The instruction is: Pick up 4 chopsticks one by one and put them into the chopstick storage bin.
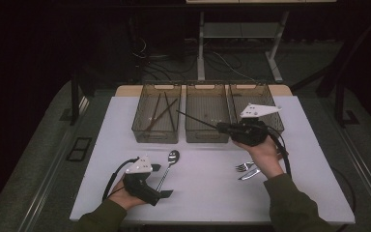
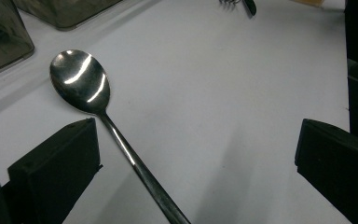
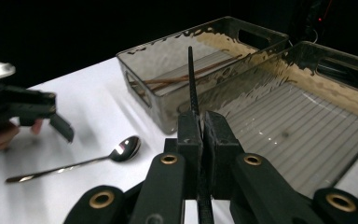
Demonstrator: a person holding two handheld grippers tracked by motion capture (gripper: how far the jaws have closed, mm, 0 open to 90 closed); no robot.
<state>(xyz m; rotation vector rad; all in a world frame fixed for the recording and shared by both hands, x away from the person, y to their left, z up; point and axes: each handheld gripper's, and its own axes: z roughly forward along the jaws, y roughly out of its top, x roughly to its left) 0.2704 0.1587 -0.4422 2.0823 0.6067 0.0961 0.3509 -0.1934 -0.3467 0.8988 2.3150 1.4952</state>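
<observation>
Down at the near left of the bench [image 1: 198, 193], the left gripper [image 1: 162, 181] sits low over the white top with its jaws spread wide and nothing between the pads. A spoon [image 1: 168, 166] lies just beside it, bowl toward the bins and handle toward the person; in the left gripper view the handle [image 2: 140, 170] runs between the open jaws, nearer the left one, without being pinched.

Further back stand three clear bins in a row, touching side by side. The left bin [image 1: 140, 130] holds a few brown chopsticks [image 1: 162, 113] lying lengthwise. The middle bin [image 1: 206, 137] looks bare apart from its ribbed floor.

Over the right part of the row the right gripper [image 1: 221, 127] hovers, held up off the bench, jaws pressed together on a thin black chopstick [image 1: 195, 119]. That stick points left across the middle bin, its tip above the wall between the left and middle bins. In the right gripper view the stick [image 3: 191, 79] rises straight from the clamped pads toward the left bin.

The right bin [image 1: 270, 96] is partly hidden behind that hand. Near the right wrist a fork [image 1: 244, 166] and knife [image 1: 249, 175] lie on the bench, close together.
</observation>
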